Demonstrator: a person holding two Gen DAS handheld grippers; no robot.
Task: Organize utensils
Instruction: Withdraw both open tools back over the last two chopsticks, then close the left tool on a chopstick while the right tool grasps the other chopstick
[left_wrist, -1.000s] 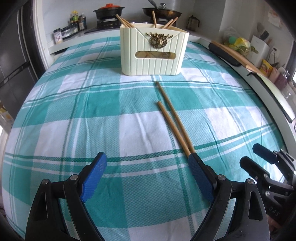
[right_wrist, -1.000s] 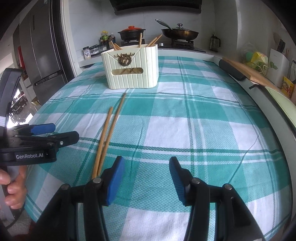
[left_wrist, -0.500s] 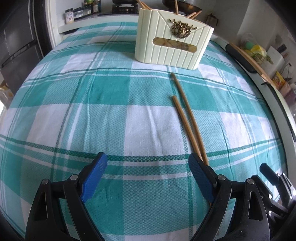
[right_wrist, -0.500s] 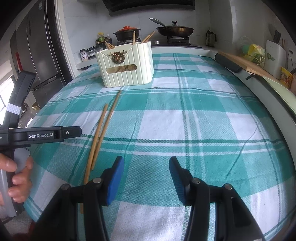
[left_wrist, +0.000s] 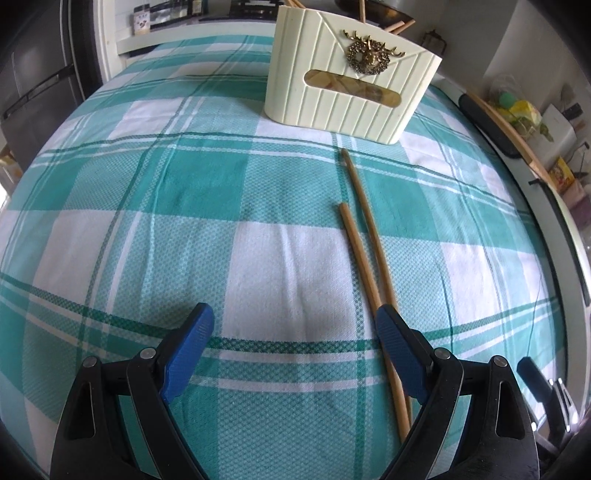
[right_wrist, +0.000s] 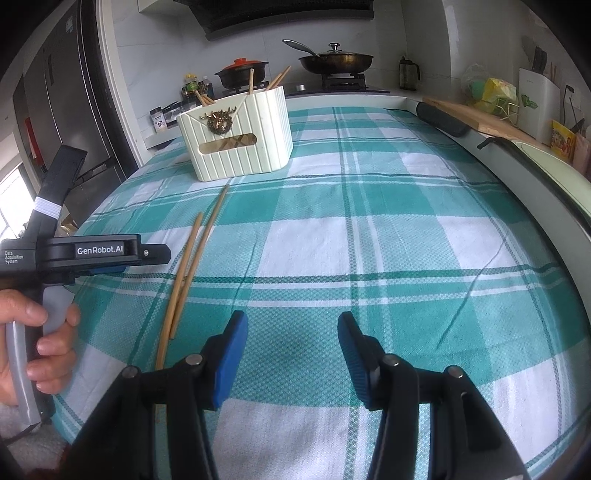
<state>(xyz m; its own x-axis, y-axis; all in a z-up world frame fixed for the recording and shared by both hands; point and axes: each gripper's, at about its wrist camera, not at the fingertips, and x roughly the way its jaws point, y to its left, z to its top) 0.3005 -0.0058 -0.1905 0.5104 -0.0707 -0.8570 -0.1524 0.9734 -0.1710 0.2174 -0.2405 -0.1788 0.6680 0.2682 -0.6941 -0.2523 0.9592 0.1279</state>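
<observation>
Two wooden chopsticks (left_wrist: 364, 236) lie side by side on the green-and-white checked tablecloth (left_wrist: 184, 206), pointing toward a cream ribbed utensil holder (left_wrist: 351, 70) with a brass deer emblem and several chopsticks standing in it. My left gripper (left_wrist: 291, 332) hovers open and empty over the cloth, its right pad just above the chopsticks' near ends. In the right wrist view the chopsticks (right_wrist: 192, 254) lie left of my right gripper (right_wrist: 291, 343), which stands open and empty. The left gripper's body (right_wrist: 99, 253) shows there, held by a hand (right_wrist: 33, 343).
The holder (right_wrist: 236, 136) stands at the table's far side. Behind it are a stove with a black pot (right_wrist: 242, 72) and a lidded pan (right_wrist: 334, 61). A cutting board (right_wrist: 476, 116) and packets line the right counter. A fridge (right_wrist: 62, 110) stands left.
The left gripper has tipped down and come closer to the cloth, with the chopsticks' near ends now beside its right finger. The right gripper has rolled slightly and stayed in place.
</observation>
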